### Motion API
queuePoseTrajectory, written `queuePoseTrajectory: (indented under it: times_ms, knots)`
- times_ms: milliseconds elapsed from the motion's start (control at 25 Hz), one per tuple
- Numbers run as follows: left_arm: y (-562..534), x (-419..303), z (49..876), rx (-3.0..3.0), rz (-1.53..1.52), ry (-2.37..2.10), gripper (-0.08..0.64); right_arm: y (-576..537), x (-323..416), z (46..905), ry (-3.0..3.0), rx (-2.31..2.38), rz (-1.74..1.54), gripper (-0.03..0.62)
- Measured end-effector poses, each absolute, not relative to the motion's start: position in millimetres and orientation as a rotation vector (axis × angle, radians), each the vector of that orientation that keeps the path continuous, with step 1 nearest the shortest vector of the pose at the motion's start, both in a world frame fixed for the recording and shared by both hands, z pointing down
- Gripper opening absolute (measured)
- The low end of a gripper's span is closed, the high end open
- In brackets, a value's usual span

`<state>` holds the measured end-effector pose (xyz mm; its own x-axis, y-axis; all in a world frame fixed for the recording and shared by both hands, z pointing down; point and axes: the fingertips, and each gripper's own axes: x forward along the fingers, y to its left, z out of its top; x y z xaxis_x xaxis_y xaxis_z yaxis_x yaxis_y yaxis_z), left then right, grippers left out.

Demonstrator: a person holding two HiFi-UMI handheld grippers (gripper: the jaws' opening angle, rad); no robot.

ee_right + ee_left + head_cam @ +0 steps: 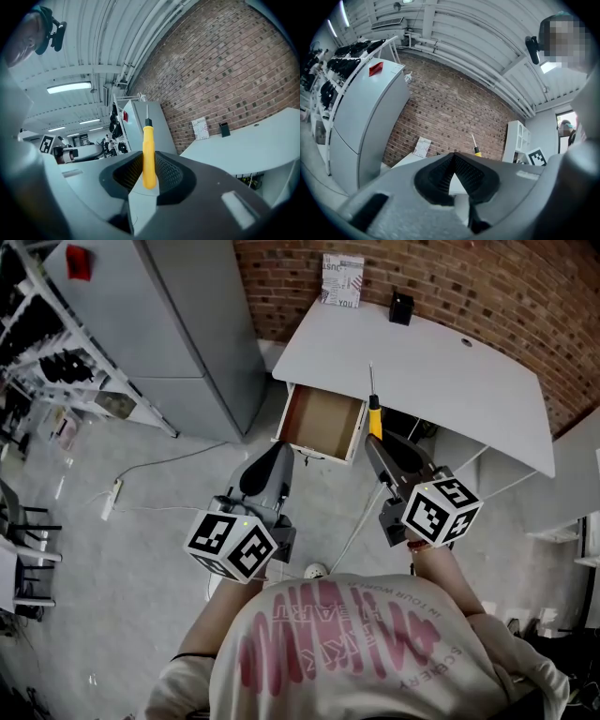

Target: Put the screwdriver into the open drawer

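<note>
The brick wall (422, 277) closes the scene far ahead of both grippers, with a tall grey cabinet (187, 324) ahead and off to the left gripper's outer side. The white desk (441, 362) stands against the wall, ahead of the right gripper (375, 442). Its open drawer (323, 420), wood-coloured inside and bare, juts toward the person, just ahead of and between the two gripper tips.

The person's T-shirt (347, 652), behind the grippers, carries pink lettering. It is seen upside down, and only "IN YOUR WORLD" seems readable.

The left gripper (279, 451) points at the drawer's near-left corner, its jaws closed together on nothing. It is probably kept clear as the spare hand.

A printed card (342, 280) leans on the wall far ahead and shows "JUST" and "YOU". A small black box (401, 307) sits beside it.

The screwdriver (375, 415) is clamped in the right gripper's jaws by the lower part of its yellow handle. Its shaft points forward past the drawer's right edge, over the desk front. Held lengthwise like this, it likely needs only a shift toward the left gripper, then a lowering into the drawer.
</note>
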<state>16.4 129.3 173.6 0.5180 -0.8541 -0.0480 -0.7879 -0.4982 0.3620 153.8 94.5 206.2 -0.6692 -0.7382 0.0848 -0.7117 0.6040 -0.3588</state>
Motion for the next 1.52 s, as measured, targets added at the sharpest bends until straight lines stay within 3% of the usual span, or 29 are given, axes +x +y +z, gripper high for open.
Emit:
queuePoseTrajectory:
  times_ms: [560,1520]
  knots:
    - [83,-18,193,2.453,-0.301,-1.295,0.003,52,120,221,2.748,-1.309,-0.58,0.094]
    - [3,-63,341,2.097,-0.078,-1.411,0.003,-45,74,381,3.061,-1.212,-0.969,0.094]
